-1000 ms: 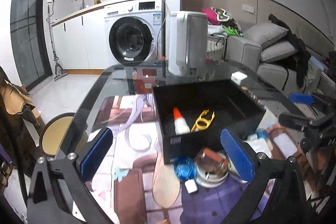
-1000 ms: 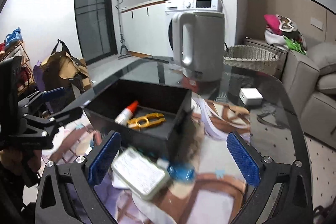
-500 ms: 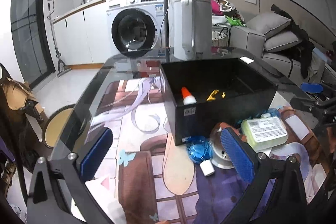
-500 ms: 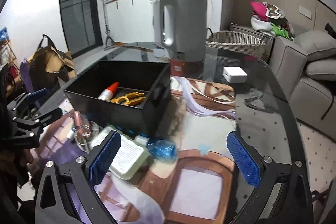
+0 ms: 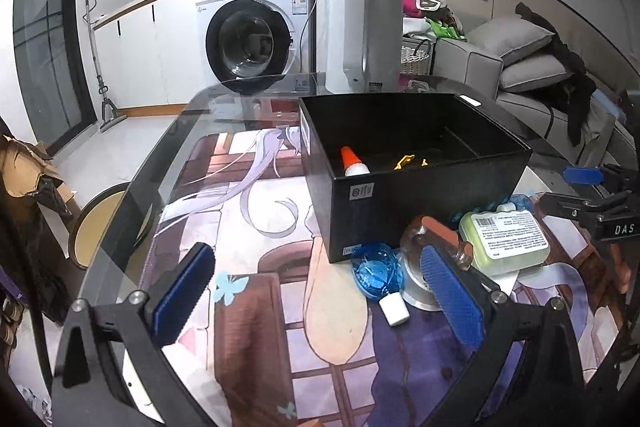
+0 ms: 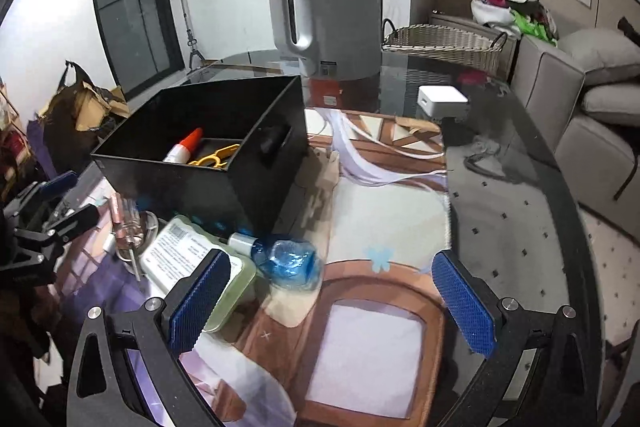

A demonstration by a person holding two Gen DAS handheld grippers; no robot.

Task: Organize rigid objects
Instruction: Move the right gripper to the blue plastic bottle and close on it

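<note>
Black box [image 5: 404, 163] on bench [image 5: 200, 163]: glue bottle [image 5: 352, 163], yellow clip [image 6: 216, 155] already inside. Left outside, against box front: green case [image 5: 504, 241], blue bottle [image 6: 290, 259], glass jar [image 5: 434, 239]. Left hand-held gripper [image 5: 316, 291], right hand-held gripper [image 6: 330, 301]: both wide, empty.

White washing machine [image 5: 256, 39] under a kitchen counter, grey sofa [image 5: 516, 67] right, pale floor

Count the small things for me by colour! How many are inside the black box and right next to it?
Orange and yellow: 2, the orange-capped glue bottle and yellow plastic scissors inside the black box.
Blue: 1, the crumpled blue bottle.
Green: 1, the pale green labelled tin.
Clear: 1, the clear glass bottle.
Total: 5.
</note>
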